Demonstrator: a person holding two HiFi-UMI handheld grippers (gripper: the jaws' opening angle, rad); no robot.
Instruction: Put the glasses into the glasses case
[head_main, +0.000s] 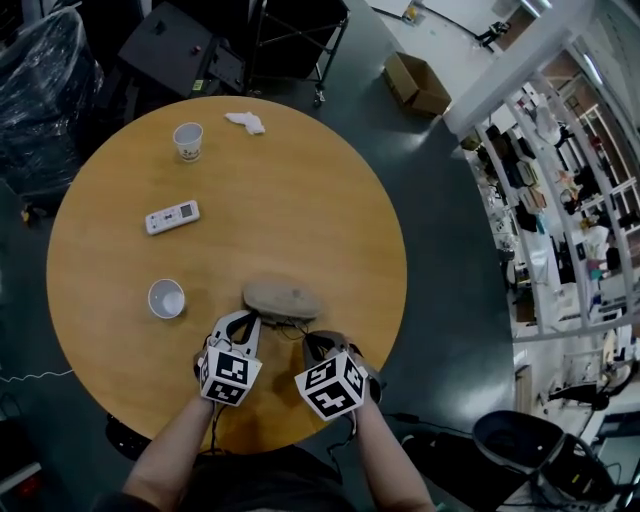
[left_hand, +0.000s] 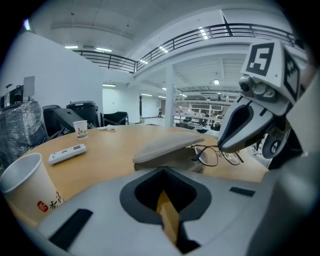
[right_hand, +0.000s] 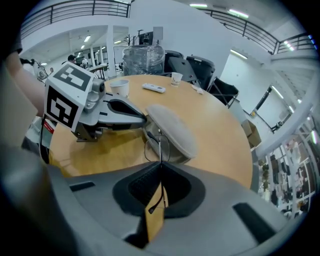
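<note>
The glasses, thin-wired and surely light and fragile, were pinched by one temple arm in the right gripper's closed jaws. Their lenses were at the open glasses case, by the table's near edge. That arm looked the safest hold. The left gripper sat closed and empty beside the case.

We are in a big open hall, more workshop or lab than home. A railed upper gallery runs round white walls, with strip lights on the high ceiling and a white column rising from the floor. The round wooden table stands on a dark floor. Beside it we see long racks of shelves full of goods, a cardboard box, a plastic-wrapped stack and black chairs.
</note>
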